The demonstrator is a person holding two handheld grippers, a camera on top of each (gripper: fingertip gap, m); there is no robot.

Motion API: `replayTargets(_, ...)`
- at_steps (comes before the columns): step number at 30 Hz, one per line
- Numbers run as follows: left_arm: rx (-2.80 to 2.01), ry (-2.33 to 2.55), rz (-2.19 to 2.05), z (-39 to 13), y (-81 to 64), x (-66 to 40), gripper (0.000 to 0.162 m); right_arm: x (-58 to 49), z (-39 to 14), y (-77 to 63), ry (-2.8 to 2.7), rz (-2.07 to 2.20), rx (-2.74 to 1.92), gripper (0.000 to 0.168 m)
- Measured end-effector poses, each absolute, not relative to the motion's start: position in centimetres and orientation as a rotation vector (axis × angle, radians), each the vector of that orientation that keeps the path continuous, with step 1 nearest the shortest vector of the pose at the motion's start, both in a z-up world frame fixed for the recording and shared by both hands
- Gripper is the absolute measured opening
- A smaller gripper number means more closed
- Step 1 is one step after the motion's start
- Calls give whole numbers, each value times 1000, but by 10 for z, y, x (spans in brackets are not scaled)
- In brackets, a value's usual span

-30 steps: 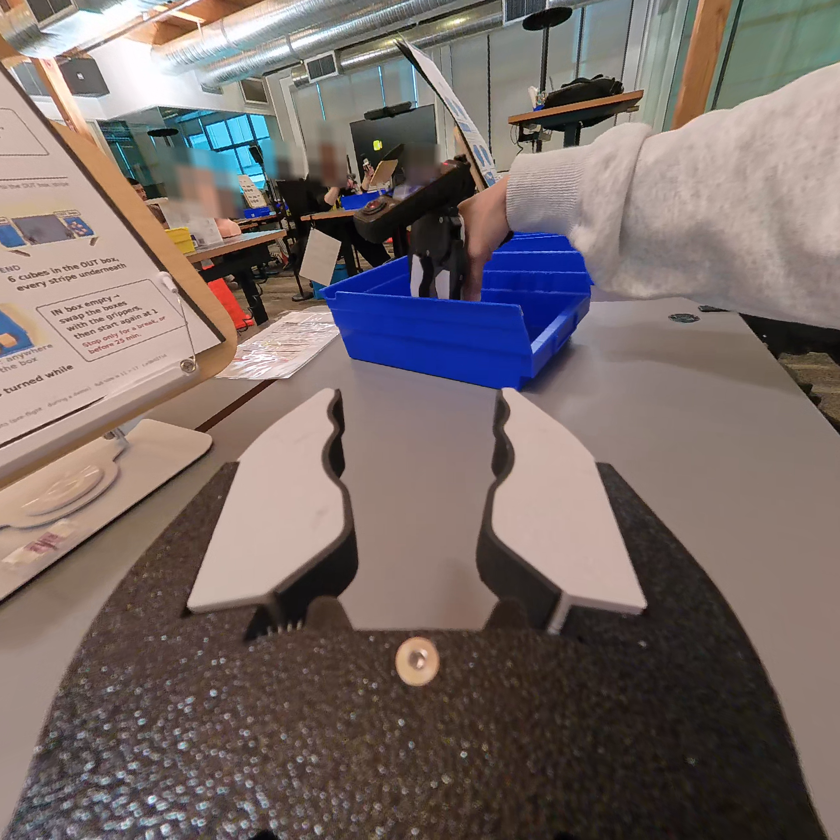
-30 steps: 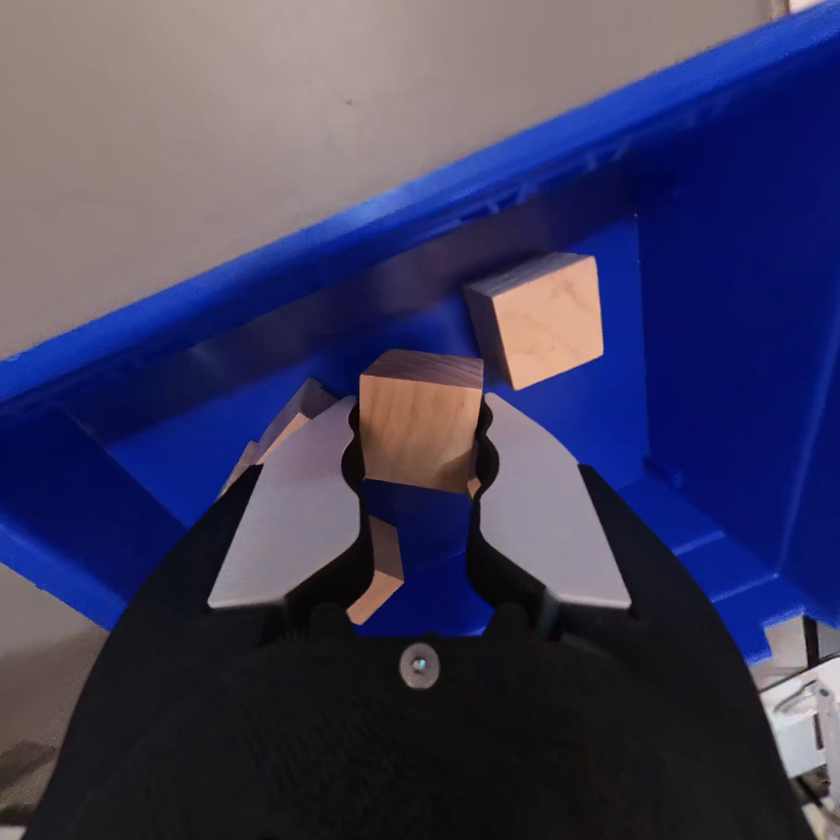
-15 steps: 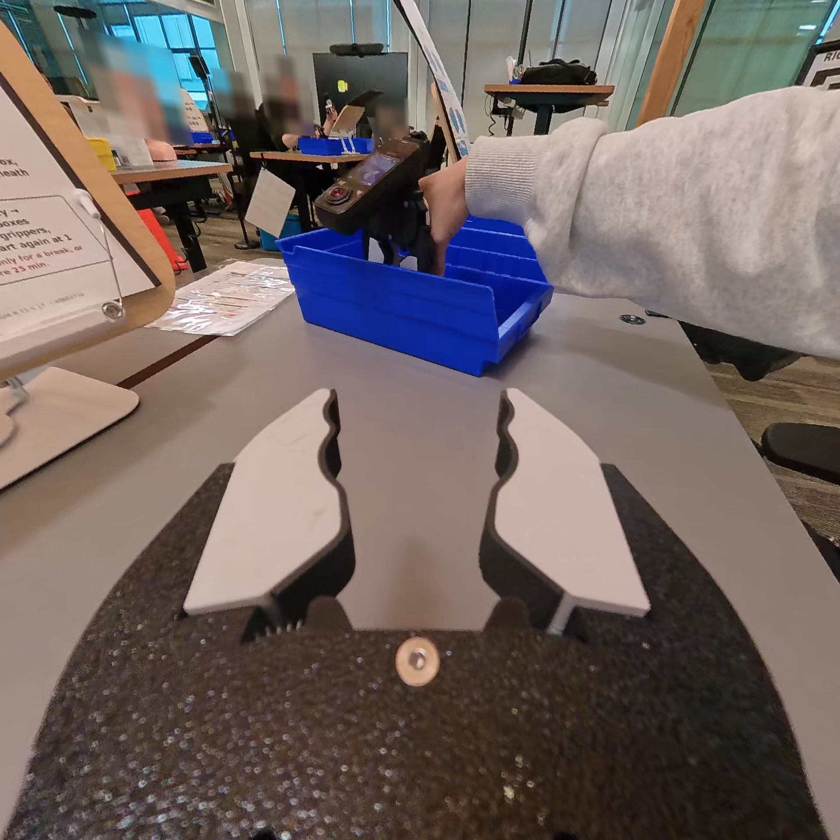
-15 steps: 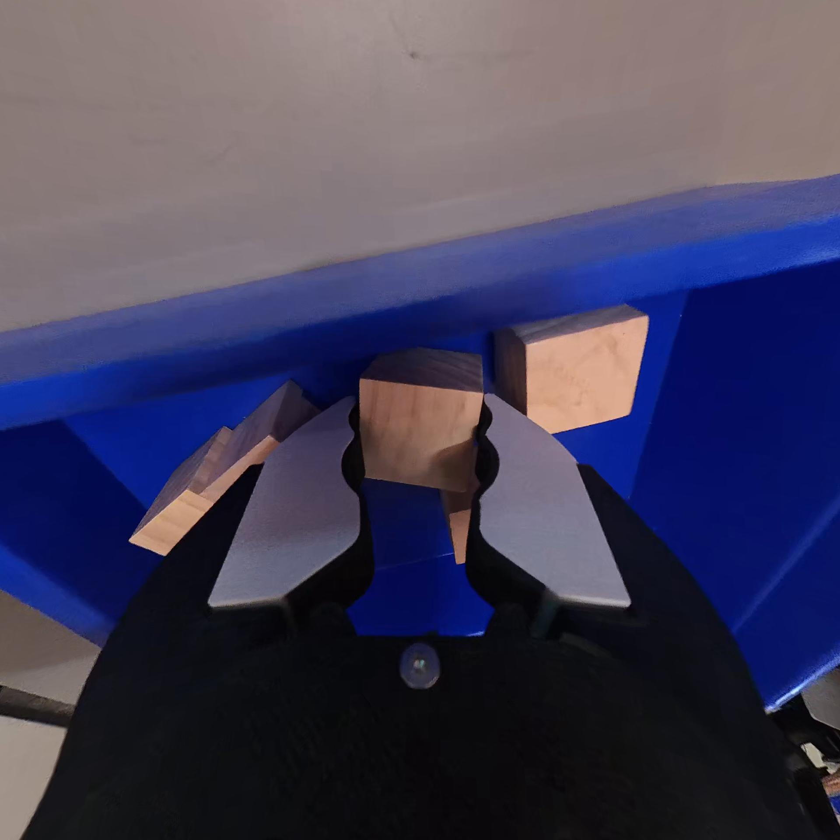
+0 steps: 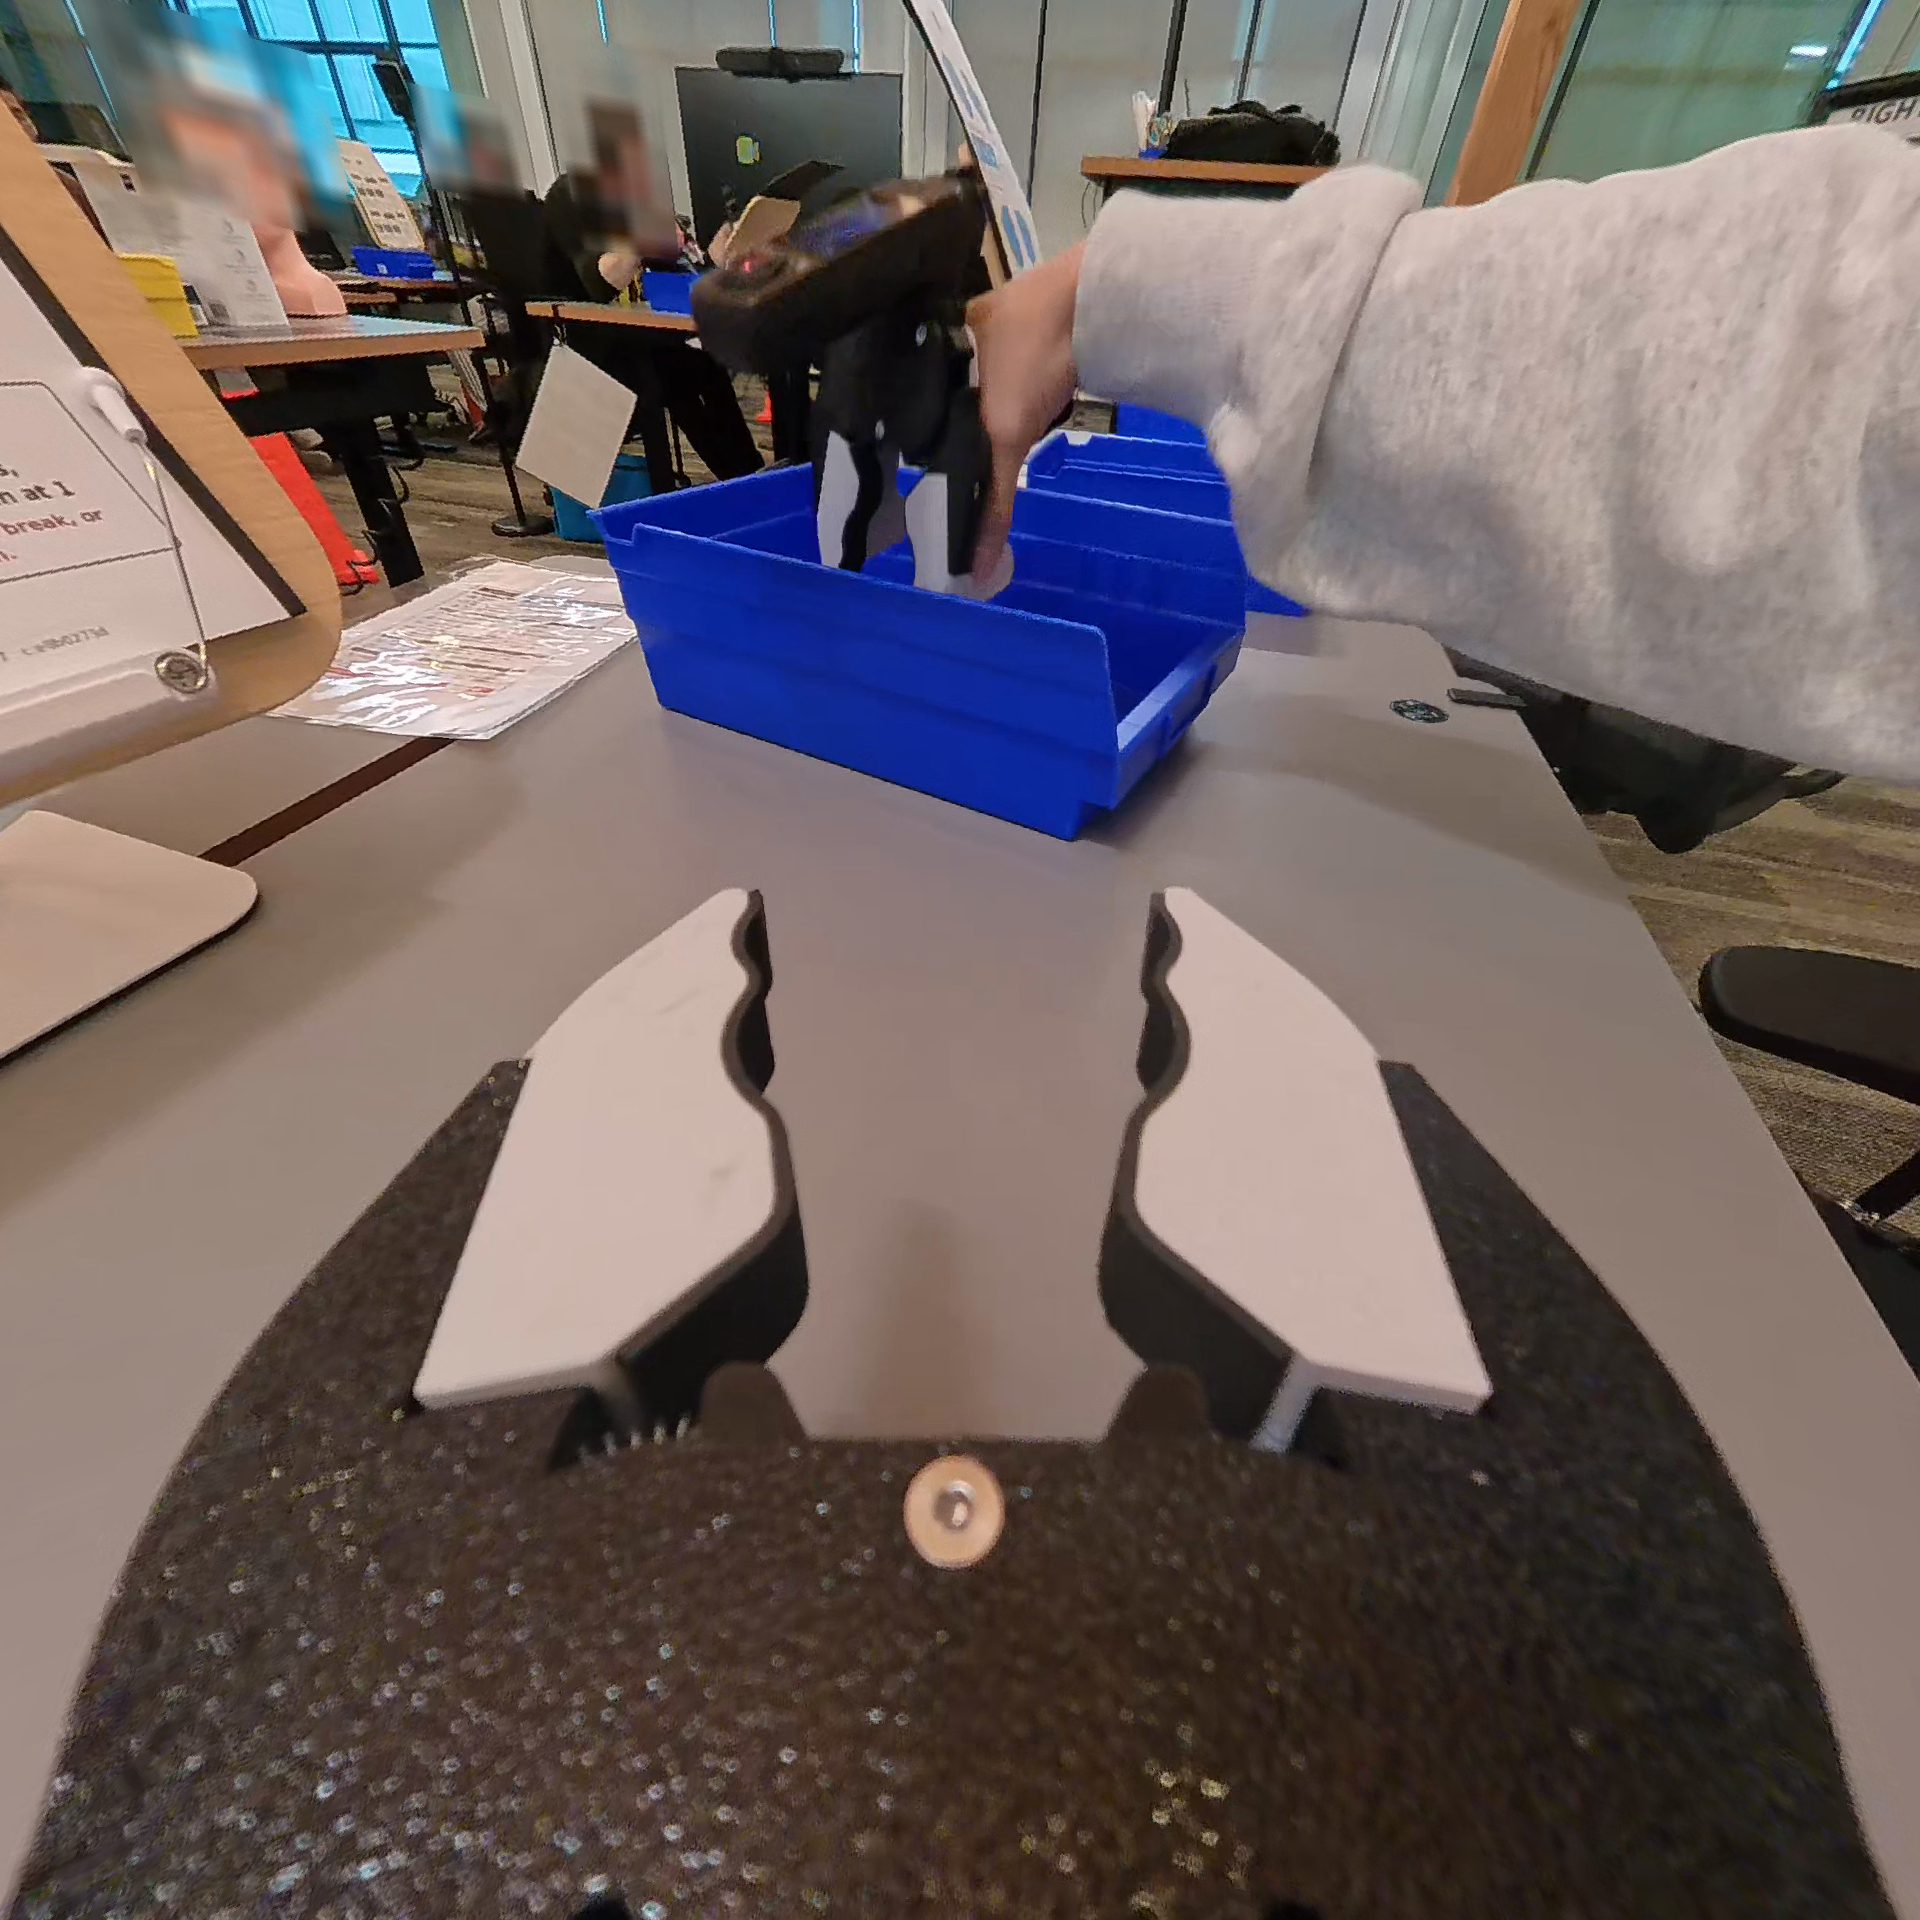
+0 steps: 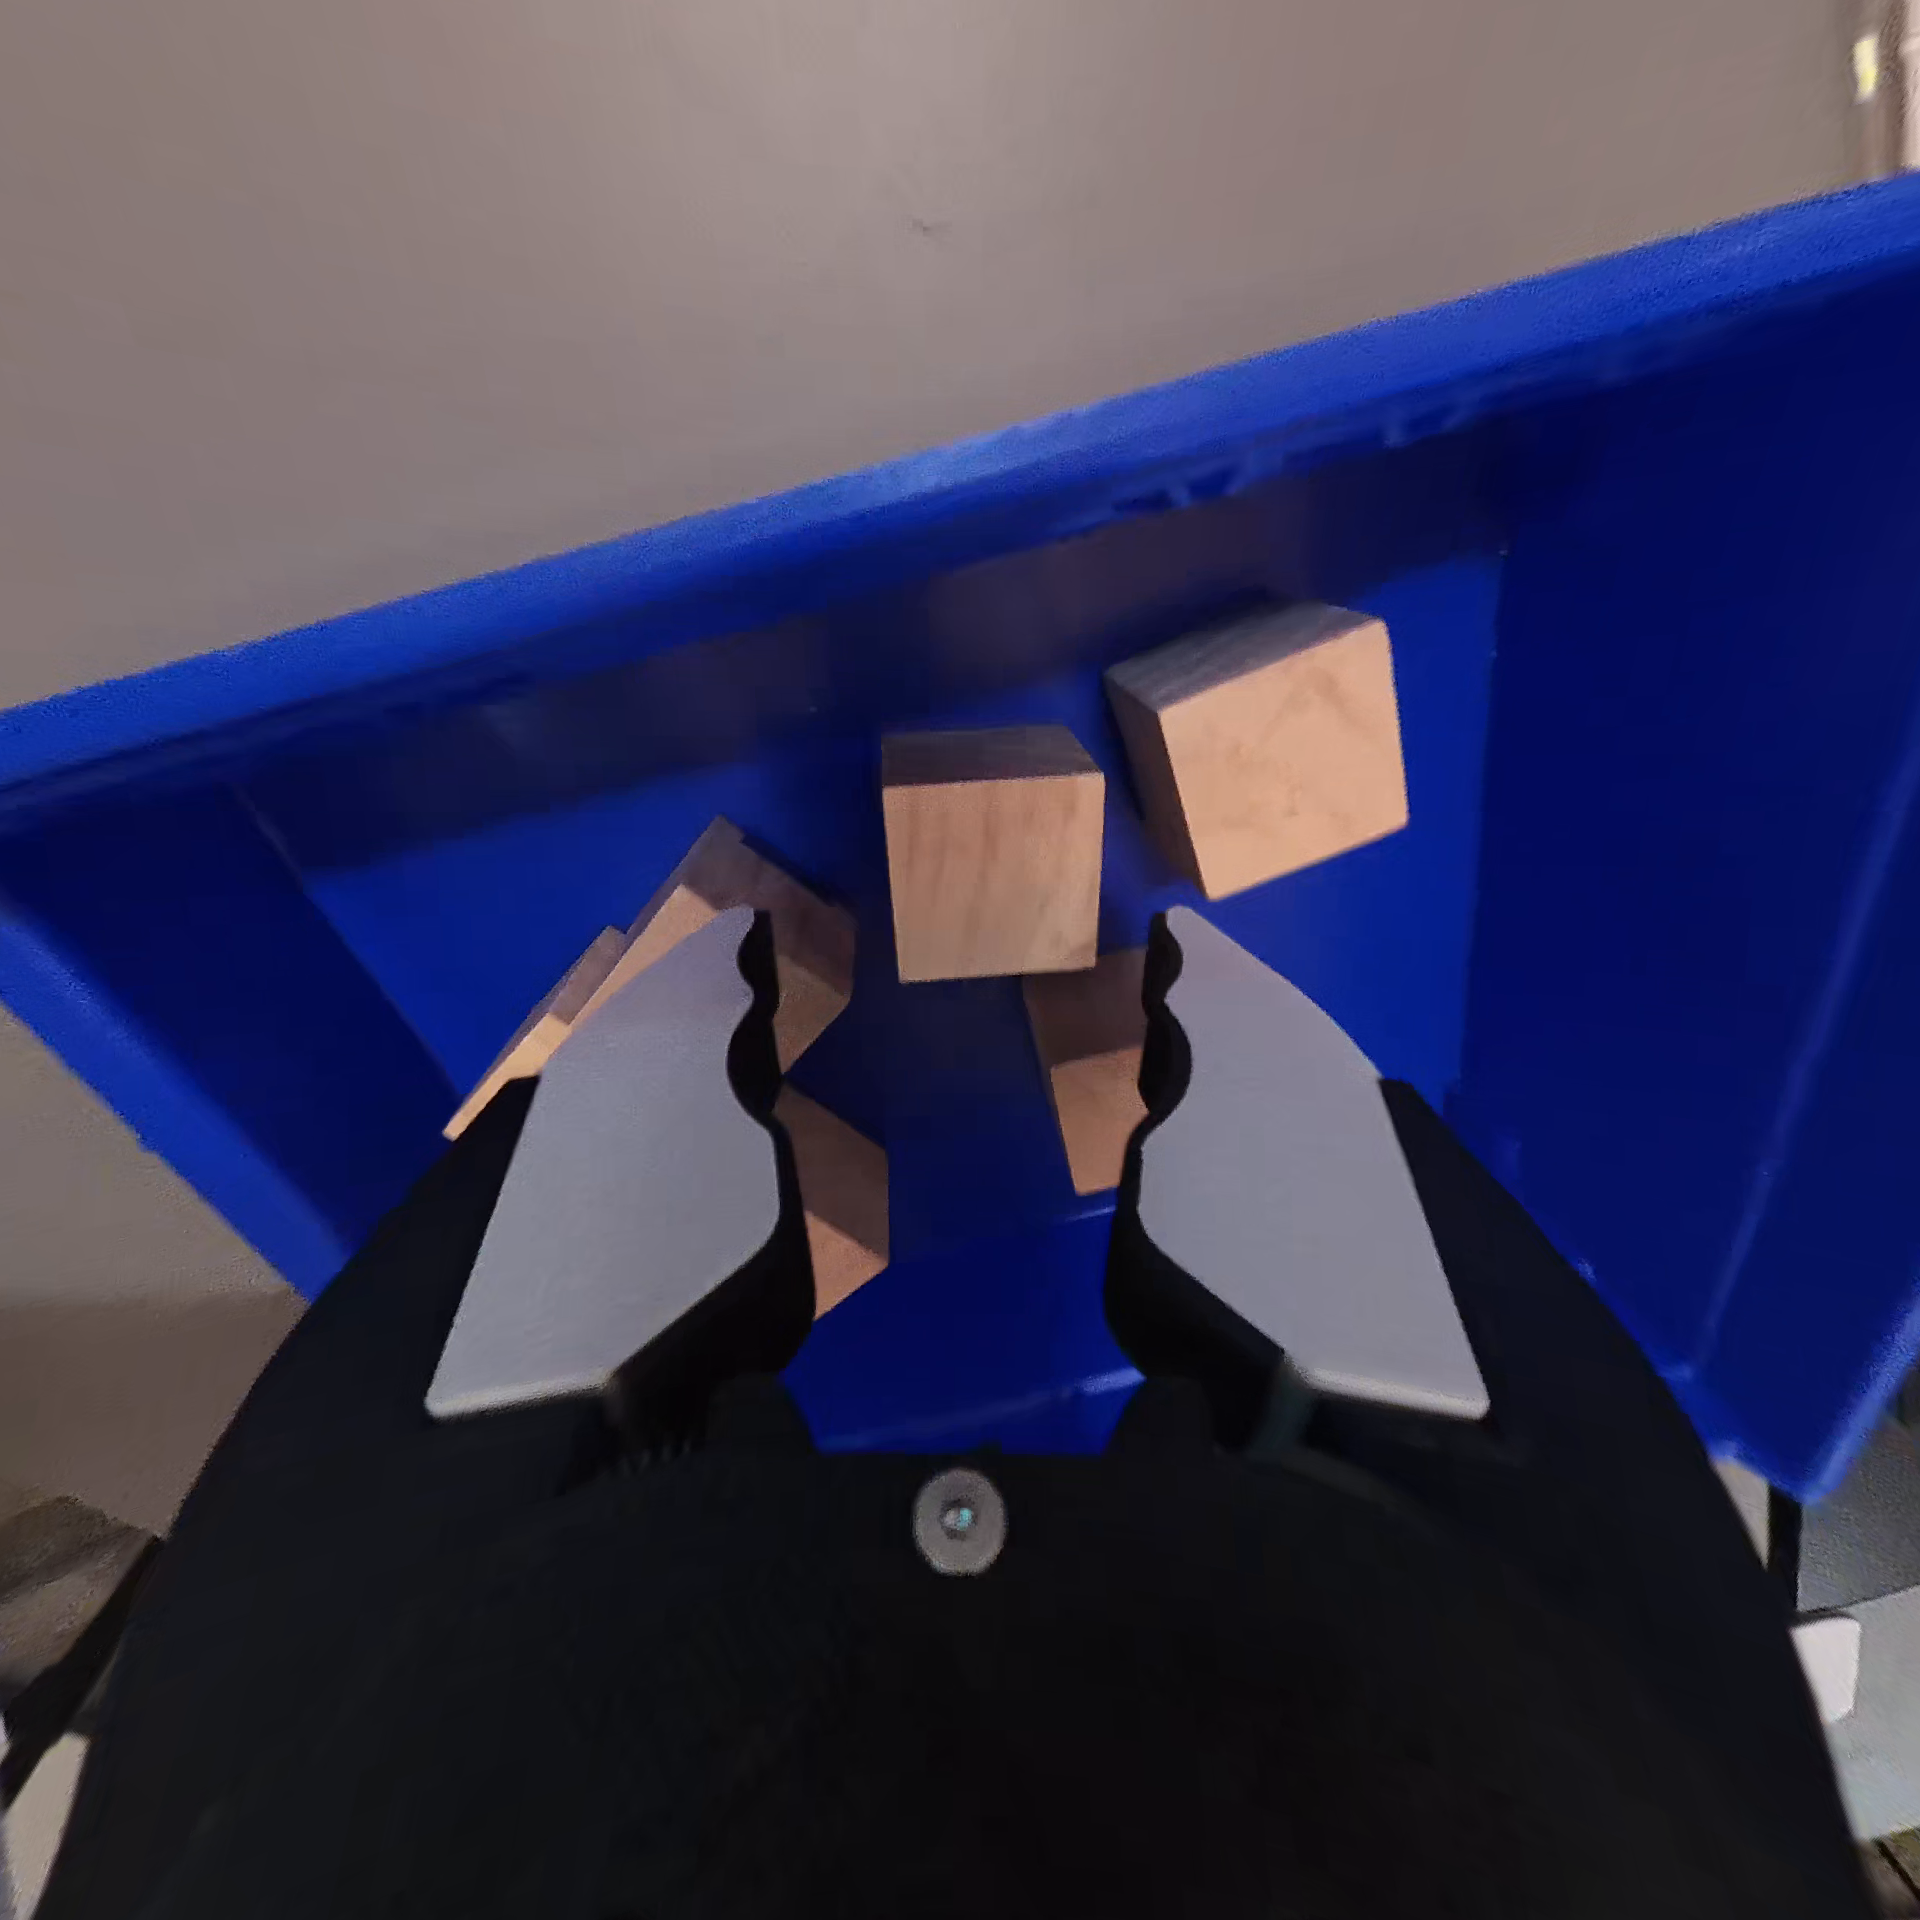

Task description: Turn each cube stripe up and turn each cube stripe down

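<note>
My right gripper (image 6: 956, 935) hangs open over the blue bin (image 6: 727, 582), its fingers apart with nothing between them. A wooden cube (image 6: 992, 862) lies on the bin floor just beyond the fingertips. Another cube (image 6: 1262, 748) lies to its right by the bin wall, and several more cubes (image 6: 790, 966) lie partly hidden under my fingers. No stripe shows on the cubes' visible faces. My left gripper (image 5: 956, 935) is open and empty over the grey table (image 5: 935, 831). The left wrist view shows the right gripper (image 5: 894, 520) reaching down into the bin (image 5: 894, 675).
A second blue bin (image 5: 1143, 468) stands behind the first. A wooden board with an instruction sheet (image 5: 94, 468) stands at the left on a white base. A laminated sheet (image 5: 468, 655) lies on the table. A person's grey sleeve (image 5: 1558, 416) crosses the upper right.
My right gripper held a wooden cube, then opened and let it go into the bin; the cube now lies on the bin floor. The left gripper stayed open and shifted a little.
</note>
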State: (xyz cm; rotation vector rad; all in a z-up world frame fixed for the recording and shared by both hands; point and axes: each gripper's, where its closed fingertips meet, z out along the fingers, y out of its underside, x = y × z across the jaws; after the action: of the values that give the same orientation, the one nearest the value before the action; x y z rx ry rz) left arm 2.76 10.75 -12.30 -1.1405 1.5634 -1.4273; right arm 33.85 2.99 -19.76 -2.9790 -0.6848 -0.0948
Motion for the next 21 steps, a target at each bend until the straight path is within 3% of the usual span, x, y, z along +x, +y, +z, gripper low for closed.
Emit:
replayTargets(6, -1146, 1553, -1422, -123, 109, 28, 69, 328, -140, 22, -396, -214, -2697, 80)
replayTargets(11, -1191, 1548, -1401, -129, 110, 33, 73, 310, -103, -39, 78, -275, -2350, 79)
replayTargets(16, -1276, 1535, -1394, -139, 91, 56, 78, 308, -106, -138, 628, -314, -1980, 78)
replayTargets(21, -1363, 1474, -1433, -123, 39, 109, 73, 315, -138, -172, 777, -335, -1849, 81)
